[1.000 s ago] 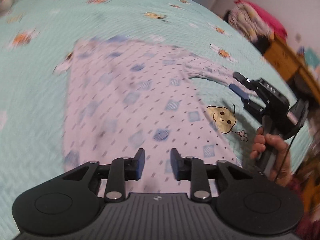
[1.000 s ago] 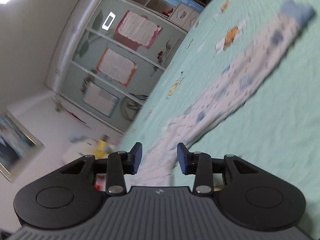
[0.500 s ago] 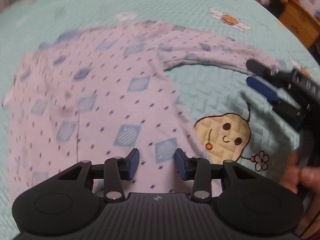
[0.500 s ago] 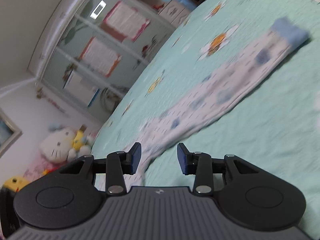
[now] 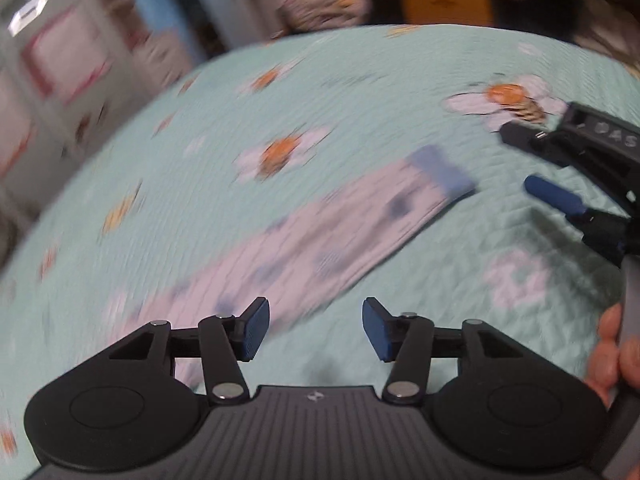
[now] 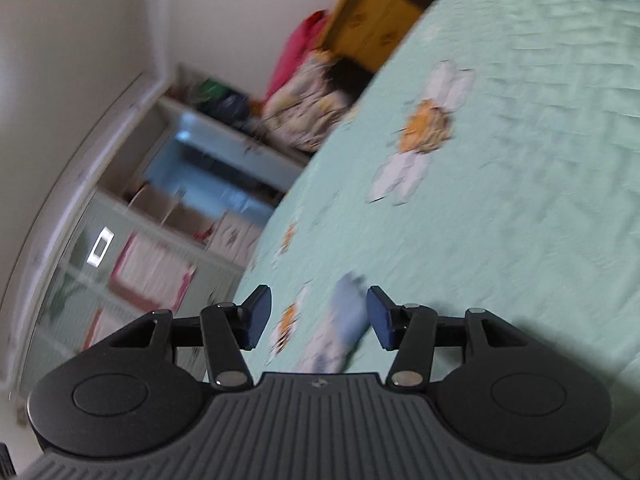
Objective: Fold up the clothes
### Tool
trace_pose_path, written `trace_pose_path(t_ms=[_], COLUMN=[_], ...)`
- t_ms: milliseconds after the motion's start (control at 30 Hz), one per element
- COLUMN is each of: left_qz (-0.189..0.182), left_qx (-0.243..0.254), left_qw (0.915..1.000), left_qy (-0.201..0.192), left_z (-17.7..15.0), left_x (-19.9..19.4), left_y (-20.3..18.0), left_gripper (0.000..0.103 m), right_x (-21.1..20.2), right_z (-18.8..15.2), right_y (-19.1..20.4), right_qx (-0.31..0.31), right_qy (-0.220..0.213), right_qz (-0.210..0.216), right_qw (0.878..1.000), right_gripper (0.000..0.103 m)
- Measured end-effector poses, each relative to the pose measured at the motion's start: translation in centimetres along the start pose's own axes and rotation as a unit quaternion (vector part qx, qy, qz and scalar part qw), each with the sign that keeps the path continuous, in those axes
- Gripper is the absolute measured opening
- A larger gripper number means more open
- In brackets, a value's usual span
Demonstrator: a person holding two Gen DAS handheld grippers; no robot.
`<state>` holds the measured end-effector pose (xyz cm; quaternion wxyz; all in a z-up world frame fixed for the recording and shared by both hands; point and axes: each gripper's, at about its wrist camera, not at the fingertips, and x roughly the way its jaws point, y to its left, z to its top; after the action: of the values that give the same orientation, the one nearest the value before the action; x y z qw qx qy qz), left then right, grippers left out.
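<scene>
Sleeve (image 5: 320, 240) lies flat on bedspread (image 5: 360, 100), its blue cuff edge free.

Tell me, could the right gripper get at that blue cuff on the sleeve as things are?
Probably yes. The right gripper has its jaws opening with nothing held, and the cuff lies flat on the bedspread just ahead of them. Nothing covers it; the left gripper is further down the sleeve.
</scene>
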<state>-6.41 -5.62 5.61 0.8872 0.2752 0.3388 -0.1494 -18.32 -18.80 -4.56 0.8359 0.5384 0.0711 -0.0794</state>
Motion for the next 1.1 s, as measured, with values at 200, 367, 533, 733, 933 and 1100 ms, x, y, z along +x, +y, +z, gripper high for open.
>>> trace_pose_path(t_ms=[200,367,533,733,933,1100], left_qz=[0.015,0.051,0.061,0.077,0.106,0.064], left_qx=[0.09,0.133,0.139,0.156,0.167,0.118], left_qw=[0.9952,0.9884,0.9863,0.9803,0.9748,0.9867], left_qy=[-0.034,-0.052,-0.065,-0.094,-0.104,-0.092], left_z=[1.0,1.3,1.5,1.8,2.5,3.3], left_x=[2.9,4.7,5.9,6.9,8.1,8.6], left_y=[-4.9,-7.1,-8.3,-9.0,-9.6,-8.0], left_gripper=[0.056,0.057,0.058,0.061,0.061,0.046], right_x=[0.5,0.6,0.8,0.5,0.5,0.5], right_z=[1.4,2.3,2.6,2.7,2.7,2.7], right_y=[-2.5,-3.3,-3.5,-3.8,-3.5,-3.4], right_qx=[0.056,0.066,0.071,0.072,0.061,0.058], right_qy=[-0.027,-0.04,-0.042,-0.052,-0.054,-0.055], right_qz=[-0.017,-0.02,-0.017,-0.017,-0.021,-0.023], right_qw=[0.998,0.997,0.996,0.996,0.996,0.997], right_gripper=[0.054,0.054,0.054,0.054,0.054,0.054])
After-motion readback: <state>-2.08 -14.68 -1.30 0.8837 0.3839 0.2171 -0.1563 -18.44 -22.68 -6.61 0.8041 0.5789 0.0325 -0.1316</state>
